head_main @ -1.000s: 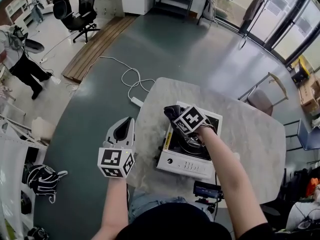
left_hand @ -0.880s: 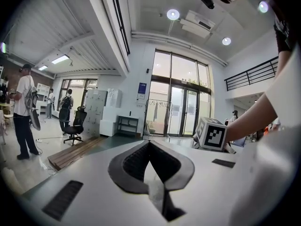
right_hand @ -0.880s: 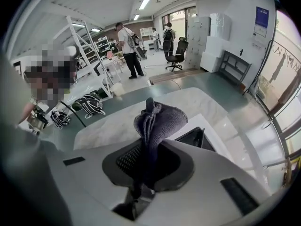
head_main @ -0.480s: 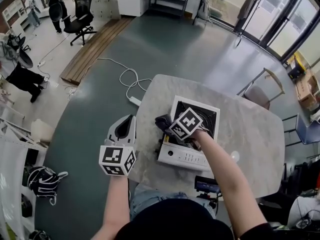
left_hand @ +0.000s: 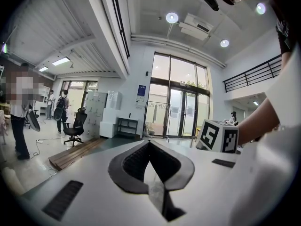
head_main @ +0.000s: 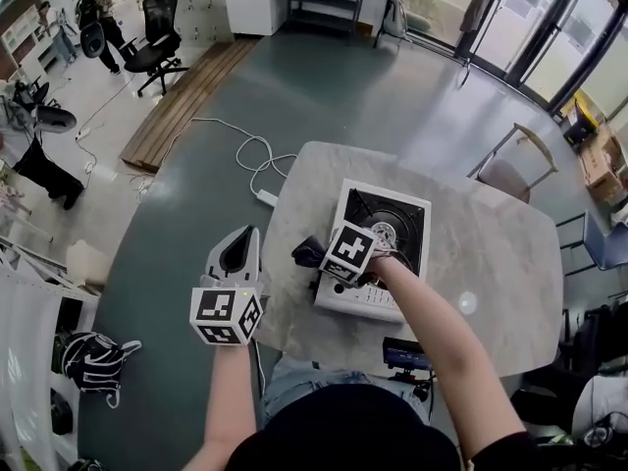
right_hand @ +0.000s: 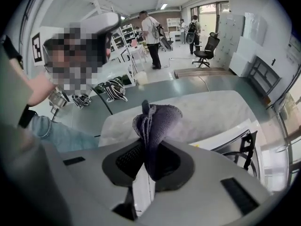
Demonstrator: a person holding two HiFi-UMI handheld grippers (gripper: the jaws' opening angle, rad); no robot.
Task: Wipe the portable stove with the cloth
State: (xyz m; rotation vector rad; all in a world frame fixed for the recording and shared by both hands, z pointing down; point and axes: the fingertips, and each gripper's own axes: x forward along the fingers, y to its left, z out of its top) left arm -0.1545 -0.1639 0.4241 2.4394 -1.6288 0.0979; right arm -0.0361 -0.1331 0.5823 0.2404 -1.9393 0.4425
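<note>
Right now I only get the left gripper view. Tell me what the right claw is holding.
Observer: The right claw is shut on a dark grey cloth, bunched up between the jaws.
Operator: Give me its place against the stove.
Observer: In the head view the cloth sits at the left edge of the white stove, near its front corner.
Operator: Now place my left claw.
Observer: The left claw hangs off the table's left side, above the floor.
</note>
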